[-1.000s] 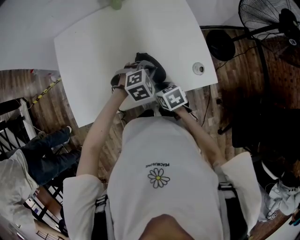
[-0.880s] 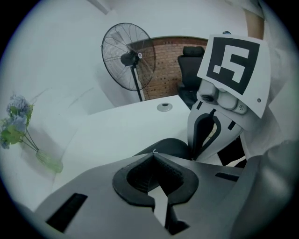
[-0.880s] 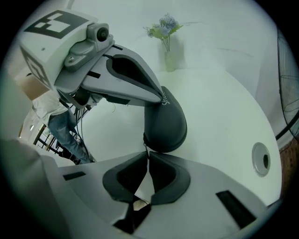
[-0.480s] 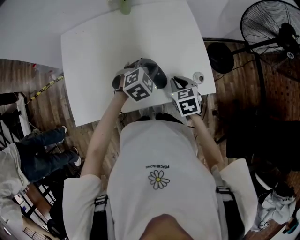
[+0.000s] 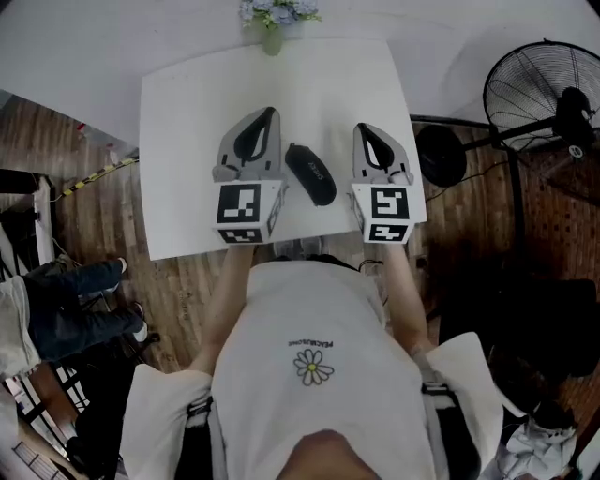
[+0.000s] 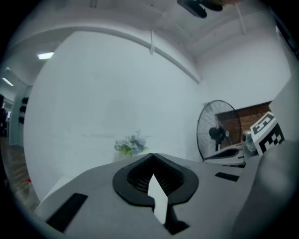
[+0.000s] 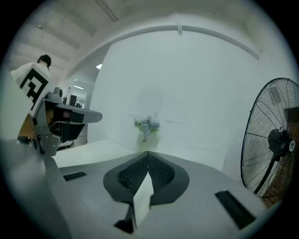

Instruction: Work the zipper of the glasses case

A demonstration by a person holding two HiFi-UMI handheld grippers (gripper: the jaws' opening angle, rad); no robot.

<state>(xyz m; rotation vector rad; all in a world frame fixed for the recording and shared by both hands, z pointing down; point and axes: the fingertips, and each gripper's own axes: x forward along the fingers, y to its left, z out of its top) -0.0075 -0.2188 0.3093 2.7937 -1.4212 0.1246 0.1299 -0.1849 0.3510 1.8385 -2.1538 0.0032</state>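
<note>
In the head view the black glasses case (image 5: 310, 173) lies slantwise on the white table (image 5: 187, 103), between my two grippers and touched by neither. My left gripper (image 5: 272, 112) is held above the table to the case's left, jaws shut with nothing in them. My right gripper (image 5: 363, 127) is held to the case's right, also shut and empty. In the left gripper view the left gripper's (image 6: 152, 155) tips meet, and it faces the white wall. The right gripper view shows the right gripper (image 7: 148, 153) with tips together. The case is in neither gripper view.
A small vase of flowers (image 5: 273, 21) stands at the table's far edge. A standing fan (image 5: 548, 94) with its round base (image 5: 440, 155) is on the wooden floor to the right. Another person's legs (image 5: 66, 305) show at the left.
Both grippers have come up off the case and moved apart, one to each side. They now point level toward the wall. The case lies alone on the table.
</note>
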